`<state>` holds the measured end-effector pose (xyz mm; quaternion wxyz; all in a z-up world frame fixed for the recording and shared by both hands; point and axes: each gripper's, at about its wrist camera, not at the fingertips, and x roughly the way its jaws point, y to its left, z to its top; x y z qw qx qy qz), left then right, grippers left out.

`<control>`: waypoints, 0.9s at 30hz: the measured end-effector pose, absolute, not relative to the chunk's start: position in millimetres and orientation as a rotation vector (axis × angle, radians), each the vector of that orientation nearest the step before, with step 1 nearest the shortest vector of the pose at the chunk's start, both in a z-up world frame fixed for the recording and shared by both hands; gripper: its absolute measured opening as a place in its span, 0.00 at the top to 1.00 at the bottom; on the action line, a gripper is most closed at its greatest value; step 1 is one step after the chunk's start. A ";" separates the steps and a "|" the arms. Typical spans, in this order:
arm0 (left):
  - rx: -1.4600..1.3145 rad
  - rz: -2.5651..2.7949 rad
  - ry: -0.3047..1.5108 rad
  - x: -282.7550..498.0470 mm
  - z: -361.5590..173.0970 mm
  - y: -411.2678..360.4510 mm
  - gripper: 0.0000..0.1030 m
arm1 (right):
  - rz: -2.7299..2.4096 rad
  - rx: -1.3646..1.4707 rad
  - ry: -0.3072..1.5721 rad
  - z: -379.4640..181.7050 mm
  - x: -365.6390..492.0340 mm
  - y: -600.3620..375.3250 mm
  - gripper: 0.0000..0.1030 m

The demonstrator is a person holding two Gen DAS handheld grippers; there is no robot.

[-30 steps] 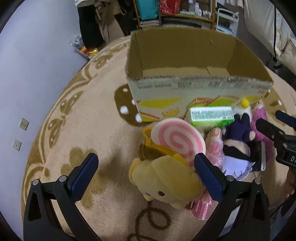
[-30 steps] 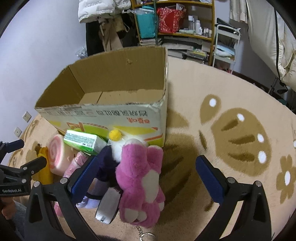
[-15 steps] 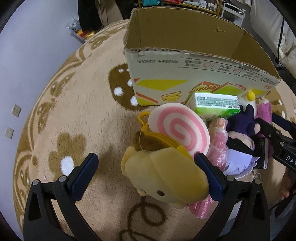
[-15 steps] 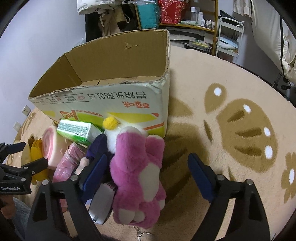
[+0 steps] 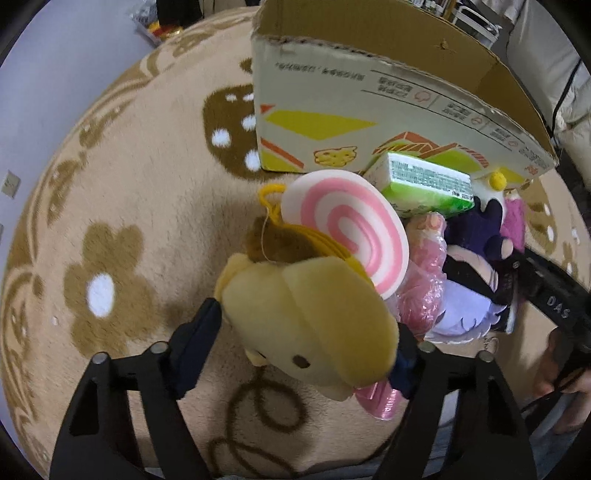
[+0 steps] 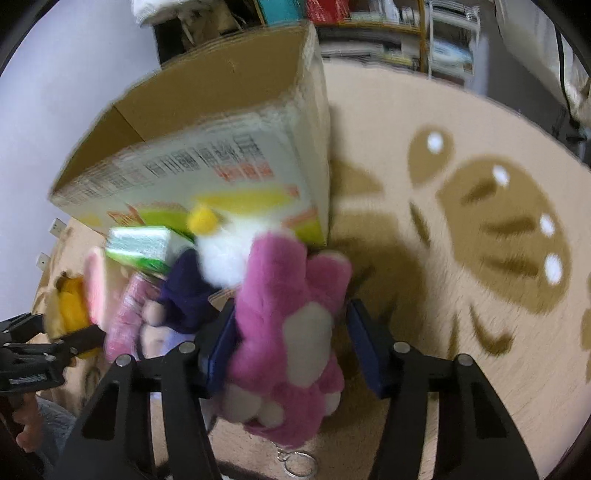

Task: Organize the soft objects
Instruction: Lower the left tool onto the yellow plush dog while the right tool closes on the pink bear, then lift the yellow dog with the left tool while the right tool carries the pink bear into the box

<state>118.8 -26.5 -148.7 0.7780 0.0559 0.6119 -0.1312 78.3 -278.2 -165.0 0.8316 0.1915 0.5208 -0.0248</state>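
A pile of soft toys lies on the carpet in front of an open cardboard box (image 5: 332, 110). My left gripper (image 5: 303, 339) is shut on the yellow plush (image 5: 306, 321); both pads press its sides. Behind it lie a pink-and-white swirl cushion (image 5: 347, 229), a green tissue pack (image 5: 428, 181), a pink wrapped toy (image 5: 424, 280) and a purple doll (image 5: 476, 236). My right gripper (image 6: 291, 347) has closed around the pink plush bear (image 6: 291, 325); the left pad touches it, the right pad stands at its edge. The box (image 6: 207, 162) is just behind.
A beige carpet (image 5: 110, 221) with brown flower and paw patterns (image 6: 517, 240) covers the floor. Shelves and clutter (image 6: 388, 29) stand behind the box. The right gripper's body (image 5: 554, 295) shows at the right edge of the left wrist view.
Both grippers have moved forward and down onto the pile and narrowed: the left has closed on the yellow plush, the right around the pink bear. The right view is motion-blurred.
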 end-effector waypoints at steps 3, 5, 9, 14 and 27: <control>0.100 -0.282 1.320 119.4 -148.2 -23.1 0.34 | -0.061 0.439 1.086 -161.6 75.7 -285.7 0.50; 0.098 -0.281 1.310 116.4 -145.8 -21.9 0.36 | -0.063 0.426 1.078 -158.8 73.5 -286.5 0.50; 0.117 -0.268 1.292 109.2 -141.7 -22.3 0.38 | -0.088 0.372 1.048 -147.1 69.6 -283.6 0.50; 0.141 -0.254 1.261 99.0 -131.8 -24.1 0.38 | -0.124 0.379 1.002 -133.5 57.8 -288.6 0.51; 0.119 -0.219 1.023 73.0 -78.3 -15.8 0.39 | -0.179 0.342 0.696 -66.1 18.4 -285.4 0.51</control>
